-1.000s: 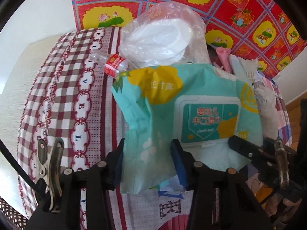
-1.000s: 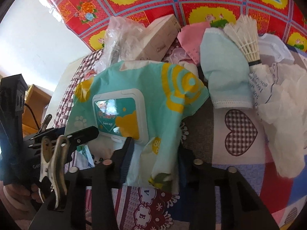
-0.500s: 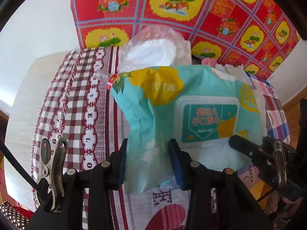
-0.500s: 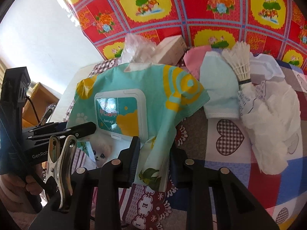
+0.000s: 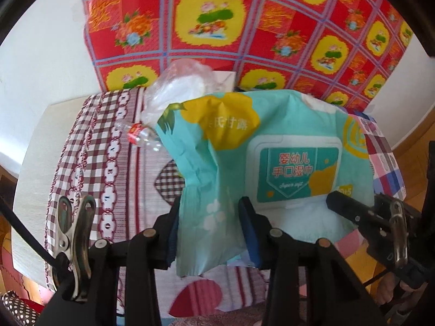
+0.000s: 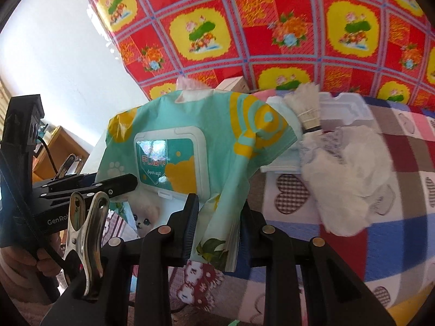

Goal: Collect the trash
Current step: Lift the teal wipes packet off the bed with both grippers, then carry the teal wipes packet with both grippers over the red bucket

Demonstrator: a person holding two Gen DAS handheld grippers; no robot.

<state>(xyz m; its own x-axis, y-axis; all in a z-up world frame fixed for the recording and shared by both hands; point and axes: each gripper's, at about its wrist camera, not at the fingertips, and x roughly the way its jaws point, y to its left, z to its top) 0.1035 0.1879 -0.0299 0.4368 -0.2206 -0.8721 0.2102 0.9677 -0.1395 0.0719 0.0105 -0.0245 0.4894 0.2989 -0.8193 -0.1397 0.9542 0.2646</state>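
Both the left claw (image 5: 209, 231) and the right claw (image 6: 217, 228) pinch the teal wipes pack (image 5: 272, 157), held above the checked worktop (image 5: 89, 141).

both grippers, left gripper (image 5: 209, 228) and right gripper (image 6: 217, 222), clamped, tilted downward.

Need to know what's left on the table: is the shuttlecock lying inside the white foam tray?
No. In the right wrist view the shuttlecock lies in front of the white foam tray, resting on the crumpled paper.
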